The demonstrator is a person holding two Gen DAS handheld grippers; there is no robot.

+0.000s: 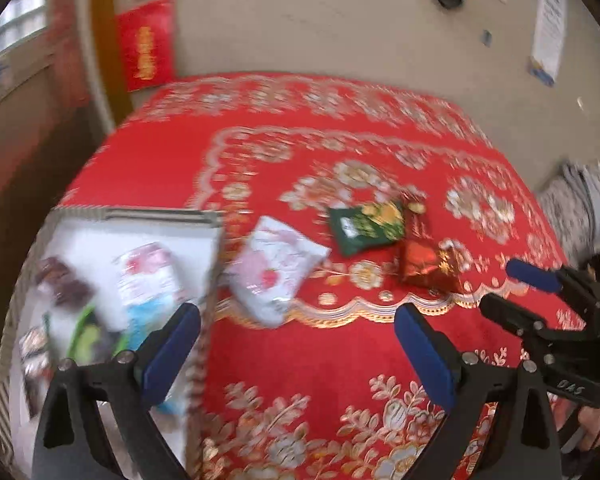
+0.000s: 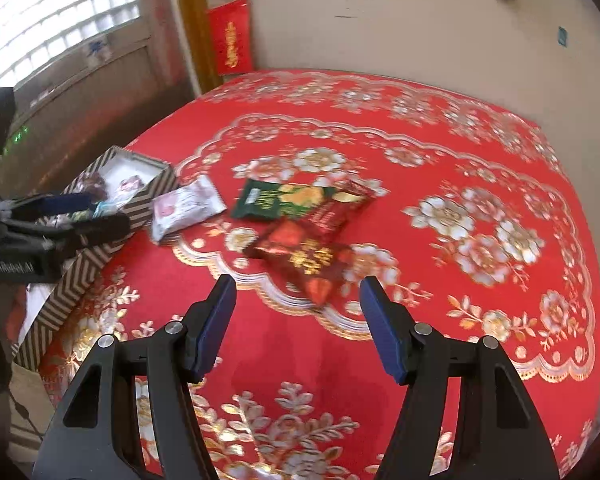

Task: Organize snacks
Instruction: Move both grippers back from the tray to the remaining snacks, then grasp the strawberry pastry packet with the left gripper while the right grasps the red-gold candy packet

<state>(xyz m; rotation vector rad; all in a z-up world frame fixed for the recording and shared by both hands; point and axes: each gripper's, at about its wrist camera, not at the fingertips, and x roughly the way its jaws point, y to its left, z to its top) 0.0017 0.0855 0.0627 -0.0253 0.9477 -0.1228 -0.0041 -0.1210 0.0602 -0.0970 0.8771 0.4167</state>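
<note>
A striped box at the table's left holds several snack packets. On the red cloth beside it lie a white-pink packet, a dark green packet, and red packets, one partly under the green one. My left gripper is open and empty, near the box's right wall; it also shows in the right wrist view. My right gripper is open and empty, just short of the nearest red packet; it also shows in the left wrist view.
The table carries a red floral cloth and stands against a beige wall with red hangings. A window is at the left. The table's left edge drops off beside the box.
</note>
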